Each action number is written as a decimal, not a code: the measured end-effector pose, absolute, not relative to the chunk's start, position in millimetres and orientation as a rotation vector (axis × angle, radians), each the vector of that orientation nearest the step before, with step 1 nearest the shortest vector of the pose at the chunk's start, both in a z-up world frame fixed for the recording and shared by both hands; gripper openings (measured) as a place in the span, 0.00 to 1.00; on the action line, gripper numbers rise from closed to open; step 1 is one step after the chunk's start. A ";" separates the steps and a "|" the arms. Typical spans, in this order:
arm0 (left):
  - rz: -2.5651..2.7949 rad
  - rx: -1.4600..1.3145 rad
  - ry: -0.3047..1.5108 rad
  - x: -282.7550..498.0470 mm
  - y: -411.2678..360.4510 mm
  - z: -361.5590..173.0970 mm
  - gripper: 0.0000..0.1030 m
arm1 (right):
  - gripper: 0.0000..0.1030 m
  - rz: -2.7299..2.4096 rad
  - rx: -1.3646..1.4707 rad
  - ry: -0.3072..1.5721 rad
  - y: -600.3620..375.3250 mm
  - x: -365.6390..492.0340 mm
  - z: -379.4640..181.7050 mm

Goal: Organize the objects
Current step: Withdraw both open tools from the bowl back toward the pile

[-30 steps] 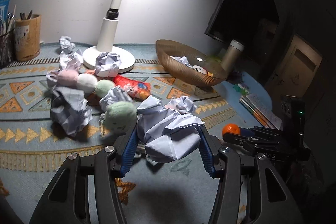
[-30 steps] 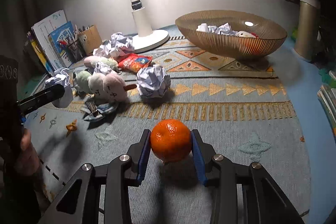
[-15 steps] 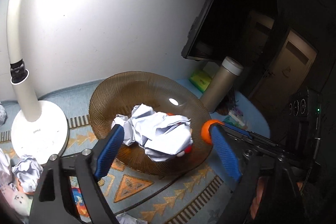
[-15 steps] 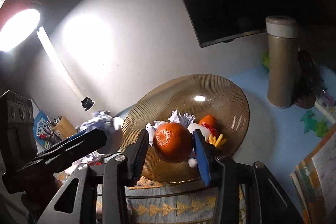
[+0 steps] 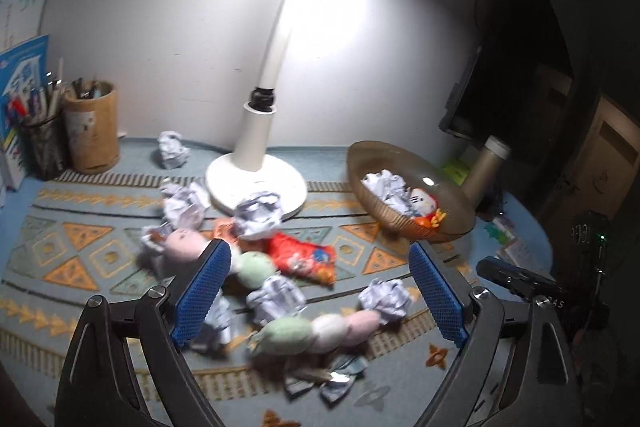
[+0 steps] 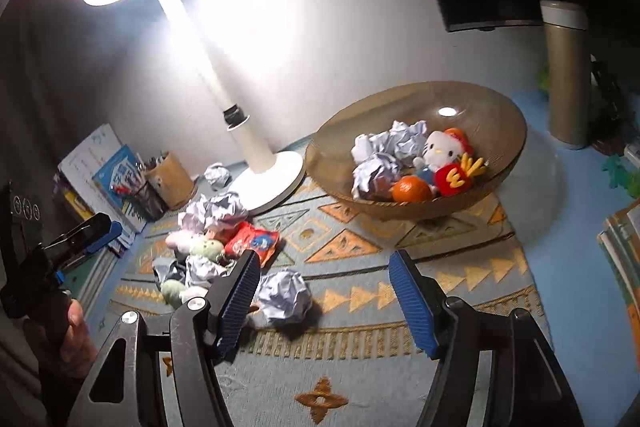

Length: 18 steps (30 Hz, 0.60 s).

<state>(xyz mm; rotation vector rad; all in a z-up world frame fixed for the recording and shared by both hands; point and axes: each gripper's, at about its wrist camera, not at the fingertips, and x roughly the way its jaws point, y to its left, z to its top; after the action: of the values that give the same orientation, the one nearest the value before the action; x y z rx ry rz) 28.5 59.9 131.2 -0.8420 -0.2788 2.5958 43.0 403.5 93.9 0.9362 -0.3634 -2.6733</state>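
Both grippers empty, jaws spread wide. Left gripper [image 5: 318, 291] hangs over the clutter in the lower centre of its frame; right gripper [image 6: 322, 301] sits lower centre of its frame, over the patterned mat [image 6: 472, 279].

Done so far, judging by what lies in the brown bowl [image 6: 496, 115] at right of centre in the right wrist view: an orange [image 6: 412, 189], a white cat plush [image 6: 442, 147], a red-and-yellow toy [image 6: 458, 177] and at least 3 paper wads [image 6: 376, 173]. In the left wrist view the bowl [image 5: 368, 163] sits at mid right, tilted toward the camera by the lens.

Left to do, most of it: the pile in the centre of the left wrist view. Crumpled paper balls [image 5: 276, 297] scattered, at least 5 or 6 on the mat, 1 more [image 5: 172, 149] far back near the wooden pen cup [image 5: 92, 127]. A red snack packet [image 5: 302, 257] lies centre, 2 pastel segmented plush toys [image 5: 320, 331] below and left of it, some flat scrap [image 5: 324, 377] at the bottom, blurred. In the right wrist view the nearest wad [image 6: 285, 293] is just beside the left finger [image 6: 236, 291], easy next grab I'd say.

Lamp [image 5: 256, 183], thermos [image 6: 566, 75] and books [image 6: 98, 171] at the left edge look like fixtures, not task items. Roughly a third done, rough guess.
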 end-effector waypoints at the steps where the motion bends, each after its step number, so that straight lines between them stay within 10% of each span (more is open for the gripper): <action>1: 2.605 -0.866 -0.312 33.3 48.0 119.1 0.87 | 0.63 -2.691 0.930 -0.308 389.9 47.8 85.3; 18: 2.565 -0.928 -0.477 44.8 13.4 55.7 0.87 | 0.88 -2.804 0.947 -0.207 371.8 44.0 50.9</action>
<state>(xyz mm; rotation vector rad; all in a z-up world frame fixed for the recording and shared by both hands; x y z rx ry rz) 44.8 13.4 55.7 -0.9279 -0.4772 2.5647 44.0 371.8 50.9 0.9473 -0.2068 -2.8043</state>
